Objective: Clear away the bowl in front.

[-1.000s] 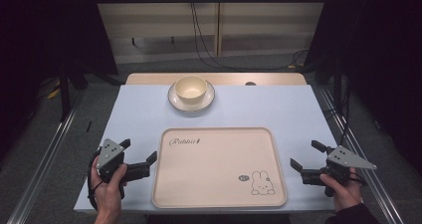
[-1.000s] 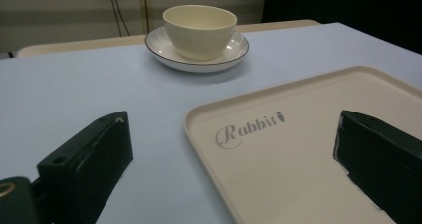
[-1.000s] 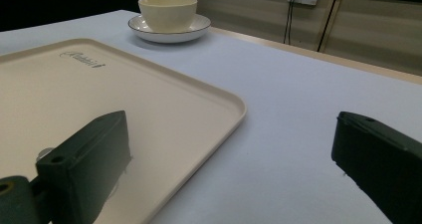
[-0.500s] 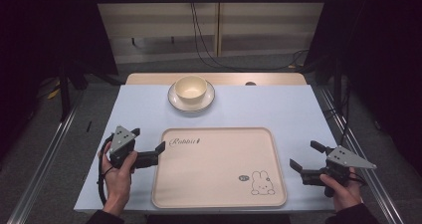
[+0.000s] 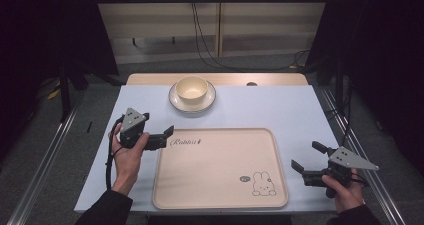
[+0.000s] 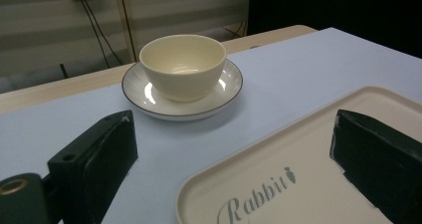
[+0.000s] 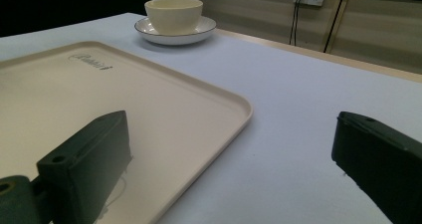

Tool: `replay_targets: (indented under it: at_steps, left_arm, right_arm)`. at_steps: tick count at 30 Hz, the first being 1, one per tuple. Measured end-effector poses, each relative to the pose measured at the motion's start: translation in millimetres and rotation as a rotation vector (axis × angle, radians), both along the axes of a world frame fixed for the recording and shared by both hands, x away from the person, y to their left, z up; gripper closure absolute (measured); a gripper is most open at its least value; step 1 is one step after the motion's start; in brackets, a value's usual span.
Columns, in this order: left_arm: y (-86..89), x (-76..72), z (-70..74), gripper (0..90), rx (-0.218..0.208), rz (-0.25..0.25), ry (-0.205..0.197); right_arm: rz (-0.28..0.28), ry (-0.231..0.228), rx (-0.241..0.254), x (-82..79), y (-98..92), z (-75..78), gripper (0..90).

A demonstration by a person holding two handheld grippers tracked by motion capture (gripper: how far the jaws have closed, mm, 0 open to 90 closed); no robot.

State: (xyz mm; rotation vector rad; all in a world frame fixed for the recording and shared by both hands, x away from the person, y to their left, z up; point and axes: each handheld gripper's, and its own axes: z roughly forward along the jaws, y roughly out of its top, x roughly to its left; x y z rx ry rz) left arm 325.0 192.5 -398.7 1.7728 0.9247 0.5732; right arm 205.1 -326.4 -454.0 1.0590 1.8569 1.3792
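A cream bowl (image 5: 191,89) stands on a white saucer (image 5: 176,103) at the far middle of the table. Nearer lies a cream tray (image 5: 215,170) with "Rabbit" lettering and a rabbit drawing, nothing on it. My left gripper (image 5: 165,137) is open at the tray's far left corner, one jaw over the rim. Its own view looks at the bowl (image 6: 181,64) and saucer (image 6: 149,92) beyond the tray corner (image 6: 298,149), jaws wide apart. My right gripper (image 5: 306,156) is open and holds nothing, just right of the tray's near right side (image 7: 124,94).
The pale blue table top (image 5: 280,110) has a wooden strip along its far edge (image 5: 150,79). Dark curtains stand on both sides, and cables hang down the back wall (image 5: 197,30). Metal rails run along the floor left and right of the table.
My left gripper has moved forward and to the right, from the table's near left up to the tray's far left corner. The right gripper has stayed in place.
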Motion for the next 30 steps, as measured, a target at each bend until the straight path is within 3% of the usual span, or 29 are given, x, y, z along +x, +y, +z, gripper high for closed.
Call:
replay_targets:
  at_steps: [2, 3, 4, 5, 14, 20, 23, 30]
  left_arm:
    - [-1.9, 8.3, -0.3, 4.3, 0.010, -0.047, 0.024]
    - [-2.3, 11.9, 0.0, 4.1, 0.037, -0.055, 0.015]
    - [-3.4, 14.5, 0.4, 4.9, 0.038, -0.040, 0.014]
    - [-3.8, 18.1, 0.2, 4.9, 0.011, -0.044, 0.019]
    - [-15.9, 43.6, -6.4, 5.3, 0.009, -0.046, 0.047]
    - [-26.7, 64.0, -6.7, 6.6, 0.043, -0.045, 0.063]
    - [-32.8, 80.7, -5.8, 7.3, 0.057, -0.027, 0.092]
    - [-40.5, 101.8, -4.3, 10.1, 0.093, -0.012, 0.087]
  right_arm:
    - [0.000, -0.014, 0.000, 0.2, -0.4, 0.3, 1.6]
    - [-0.001, -0.021, 0.013, -0.3, -0.1, 0.5, 1.3]
    - [-0.002, -0.028, 0.007, -0.3, -0.5, 0.5, 1.3]
    - [-0.002, -0.028, 0.007, -0.3, -0.5, 0.5, 1.3]
    - [0.004, -0.043, 0.008, -0.4, 0.7, -0.4, 1.2]
    - [0.003, -0.040, 0.008, -0.4, 0.7, -0.5, 1.1]
    - [0.010, -0.043, 0.010, -0.1, 0.3, -0.5, 1.1]
    - [0.009, -0.032, 0.004, -0.5, 0.8, -0.8, 1.1]
